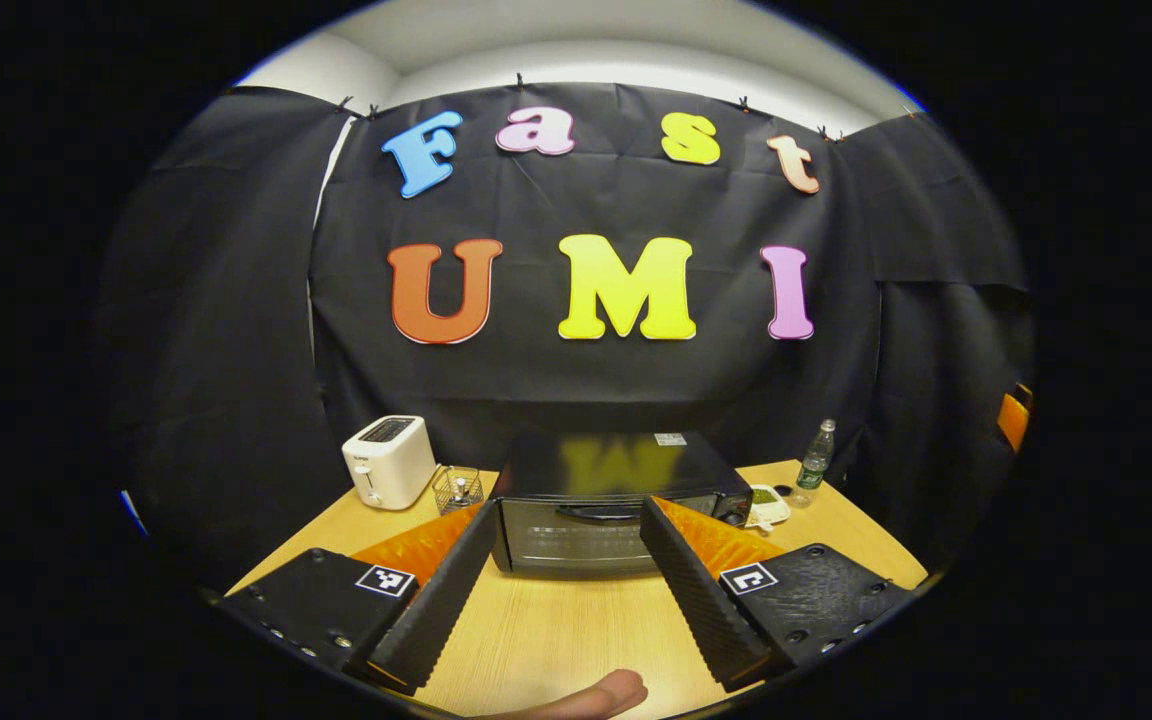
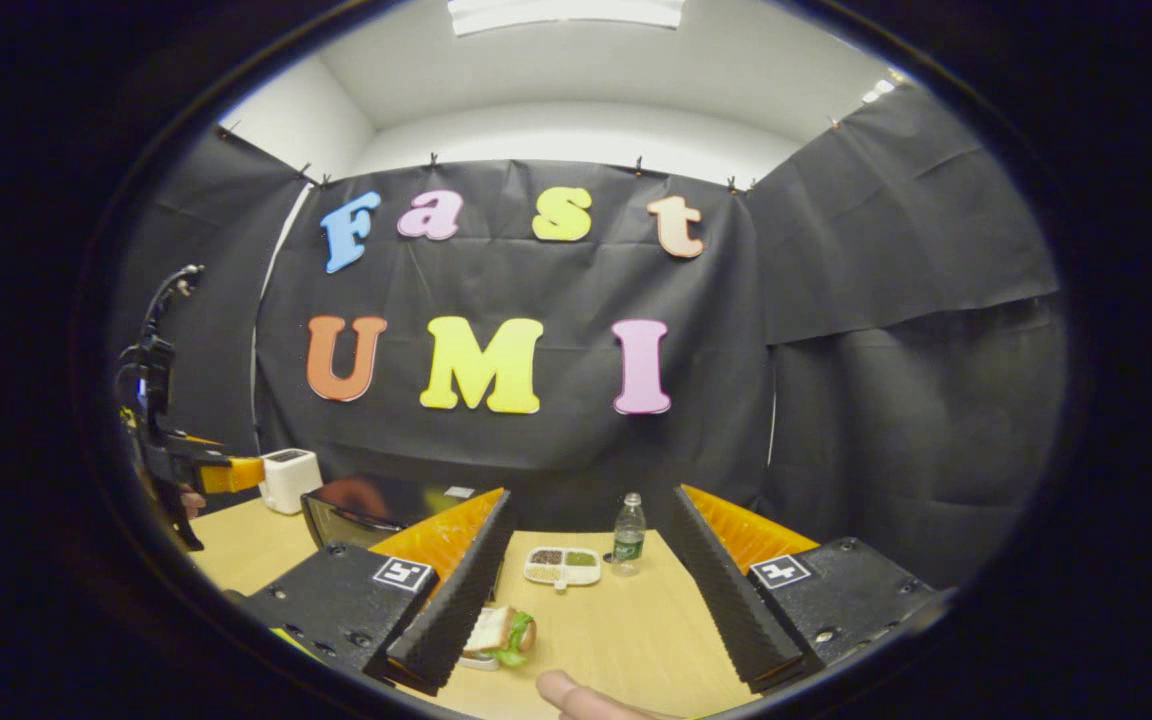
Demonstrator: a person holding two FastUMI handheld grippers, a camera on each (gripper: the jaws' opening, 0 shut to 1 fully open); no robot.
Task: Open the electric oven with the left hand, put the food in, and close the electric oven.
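Left gripper view: the left hand-held gripper [image 1: 564, 590] is released, fingers spread with nothing between them.
Oven: the oven [image 1: 619, 500] stands shut on the worktop [image 1: 556, 630], straight ahead between the fingers and apart from them.
Handle: the handle [image 1: 598, 512] runs crosswise along the door's top edge (so the grab should come from the front).
Nearby: toaster [image 1: 388, 461] and a wire basket [image 1: 457, 489] to one side, bottle [image 1: 816, 455] to the other.
Right gripper view: the right hand-held gripper [image 2: 588, 600] is released too.
Food: a sandwich [image 2: 500, 634] lies just beside its near finger, probably on a small plate.
Also: a tray [image 2: 562, 566] sits farther back.
Nearer arm: the left gripper faces the oven squarely; the right is nearer the sandwich.
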